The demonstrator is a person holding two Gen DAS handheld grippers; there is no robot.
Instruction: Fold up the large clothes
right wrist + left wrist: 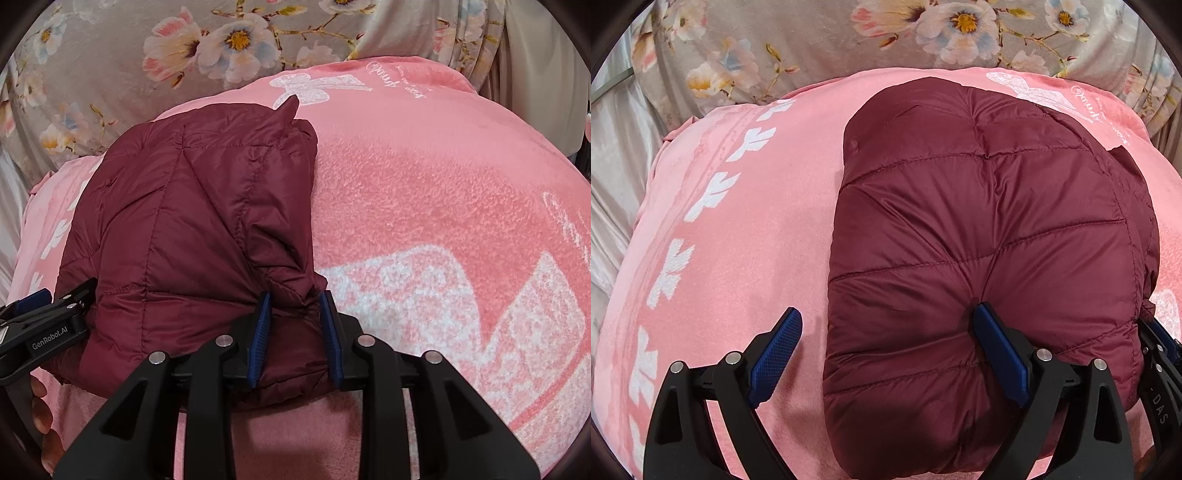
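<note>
My right gripper [295,317] pinches the folded maroon puffer jacket's [979,229] near corner, jaws easing apart; my left gripper [886,347] spread wide astride the jacket's near-left edge. Next: release, withdraw.

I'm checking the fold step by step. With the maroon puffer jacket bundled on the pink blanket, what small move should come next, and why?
Probably let the right gripper open fully and back off. Its pads still bracket the near corner of the jacket, which already lies folded on the blanket; the left gripper stands wide open, one finger resting on it.
</note>
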